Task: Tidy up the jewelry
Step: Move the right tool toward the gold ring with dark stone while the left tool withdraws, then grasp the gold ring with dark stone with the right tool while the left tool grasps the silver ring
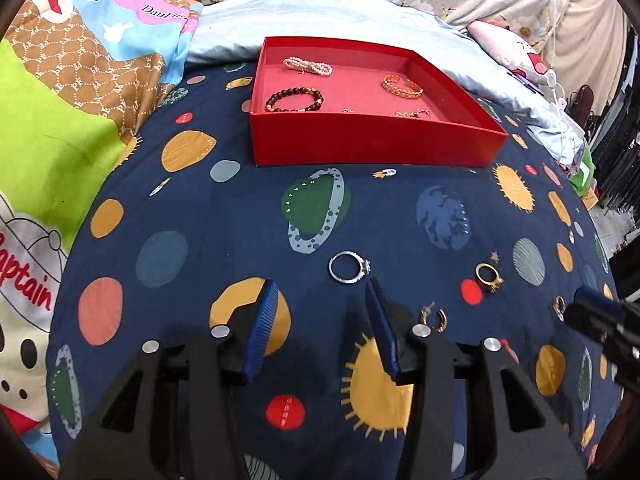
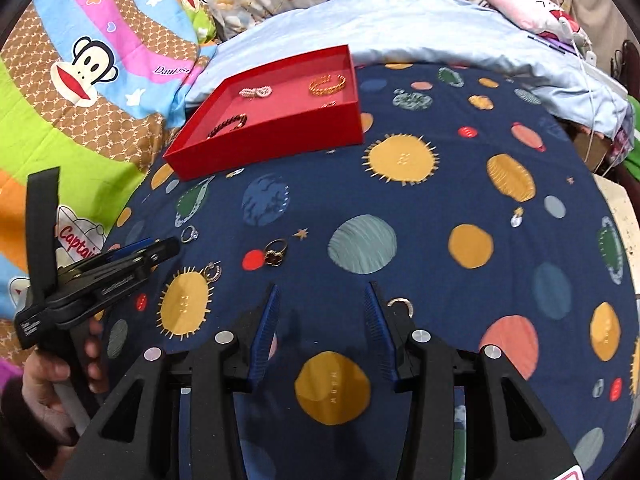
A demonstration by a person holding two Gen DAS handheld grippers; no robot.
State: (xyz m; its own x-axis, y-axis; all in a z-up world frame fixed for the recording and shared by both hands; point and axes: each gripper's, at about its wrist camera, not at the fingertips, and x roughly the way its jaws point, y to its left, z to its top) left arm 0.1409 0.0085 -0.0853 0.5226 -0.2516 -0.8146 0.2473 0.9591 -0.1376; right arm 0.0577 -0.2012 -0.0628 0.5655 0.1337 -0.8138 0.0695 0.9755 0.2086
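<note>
On the planet-print blanket, a silver ring (image 1: 349, 267) lies just beyond my left gripper (image 1: 322, 282), which is open with only cloth between its fingers. A gold ring (image 1: 489, 277) with a dark stone and a gold hoop earring (image 1: 434, 318) lie to its right. My right gripper (image 2: 321, 285) is open and empty too, with a second hoop earring (image 2: 400, 305) beside its right finger. The red box (image 1: 372, 148) farther back holds a pearl bracelet (image 1: 307, 67), a dark bead bracelet (image 1: 294, 100), a gold bangle (image 1: 402, 86) and small gold pieces.
A small silver pendant (image 2: 517, 218) lies alone far right on the blanket. A pale blue pillow (image 2: 420, 28) sits behind the box and a cartoon quilt (image 2: 92, 80) bunches at the left. A hand (image 2: 48, 376) holds the left gripper (image 2: 160, 249).
</note>
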